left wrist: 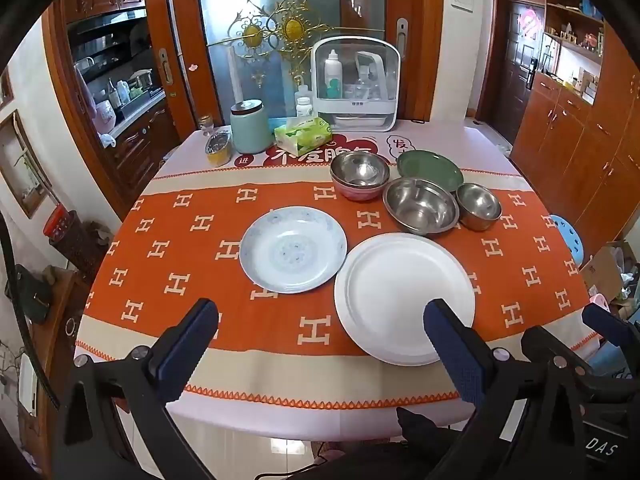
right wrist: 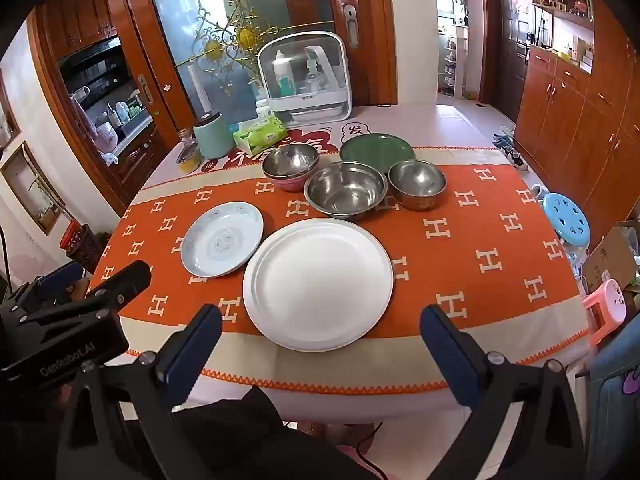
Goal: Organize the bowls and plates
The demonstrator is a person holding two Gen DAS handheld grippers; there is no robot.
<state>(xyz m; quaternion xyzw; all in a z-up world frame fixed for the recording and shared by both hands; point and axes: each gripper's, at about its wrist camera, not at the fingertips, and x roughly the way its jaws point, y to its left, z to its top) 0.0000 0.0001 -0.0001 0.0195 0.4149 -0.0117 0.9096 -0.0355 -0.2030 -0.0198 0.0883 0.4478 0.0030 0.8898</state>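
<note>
A large white plate (left wrist: 404,296) (right wrist: 318,282) lies near the table's front edge. A blue-patterned plate (left wrist: 293,249) (right wrist: 222,238) lies to its left. Behind them stand a large steel bowl (left wrist: 421,205) (right wrist: 345,189), a small steel bowl (left wrist: 478,205) (right wrist: 417,182), a steel bowl nested in a pink bowl (left wrist: 359,175) (right wrist: 290,165), and a green plate (left wrist: 430,168) (right wrist: 377,149). My left gripper (left wrist: 320,328) is open and empty above the front edge. My right gripper (right wrist: 320,332) is open and empty, in front of the white plate.
At the back of the table (left wrist: 256,344) stand a teal canister (left wrist: 250,126), a tissue pack (left wrist: 303,134), a small jar (left wrist: 218,147) and a white storage box (left wrist: 356,82). A blue stool (right wrist: 566,220) and a pink stool (right wrist: 606,304) stand to the right.
</note>
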